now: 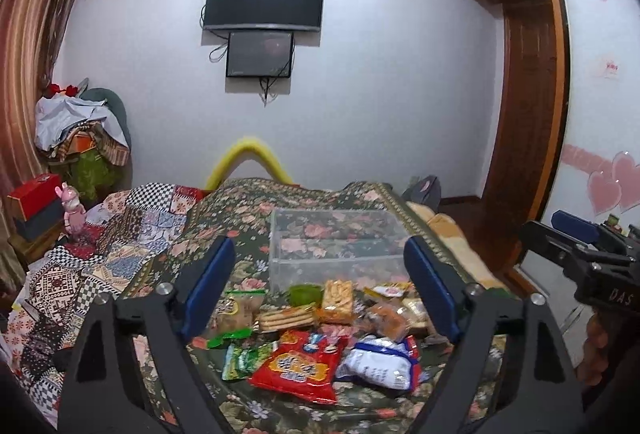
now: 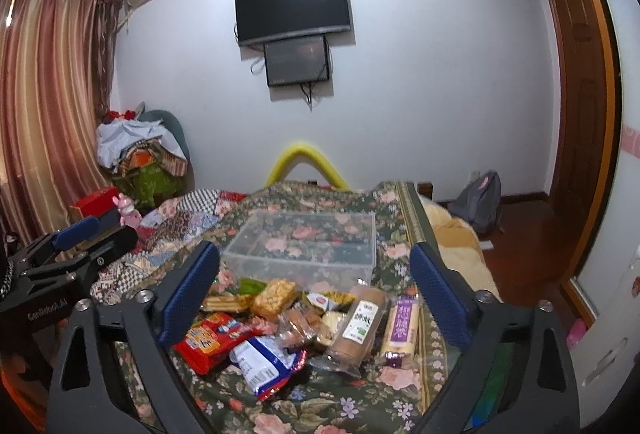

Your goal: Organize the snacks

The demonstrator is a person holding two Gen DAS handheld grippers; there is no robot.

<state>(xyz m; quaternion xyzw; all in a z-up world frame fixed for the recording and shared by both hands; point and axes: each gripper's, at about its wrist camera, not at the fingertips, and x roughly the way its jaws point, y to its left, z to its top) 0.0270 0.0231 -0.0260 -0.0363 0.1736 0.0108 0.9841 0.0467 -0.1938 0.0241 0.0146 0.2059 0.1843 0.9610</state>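
Observation:
A pile of snacks lies on a floral bedspread in front of a clear plastic box (image 1: 336,242) (image 2: 308,246), which looks empty. The pile holds a red bag (image 1: 302,366) (image 2: 210,340), a white-and-blue bag (image 1: 378,362) (image 2: 266,364), a green packet (image 1: 244,354), cracker packs (image 1: 338,300) (image 2: 276,296), a brown biscuit roll (image 2: 354,326) and a purple-labelled roll (image 2: 402,326). My left gripper (image 1: 320,290) is open and empty, above the pile. My right gripper (image 2: 316,294) is open and empty, above the pile's right side. Each gripper shows at the edge of the other's view.
The bed's right edge (image 2: 424,234) drops to a wooden floor with a grey backpack (image 2: 480,201). A patchwork quilt (image 1: 100,254) lies to the left. A red box (image 1: 34,193) and a pink toy (image 1: 72,209) stand far left. A yellow foam arch (image 1: 250,157) is behind the bed.

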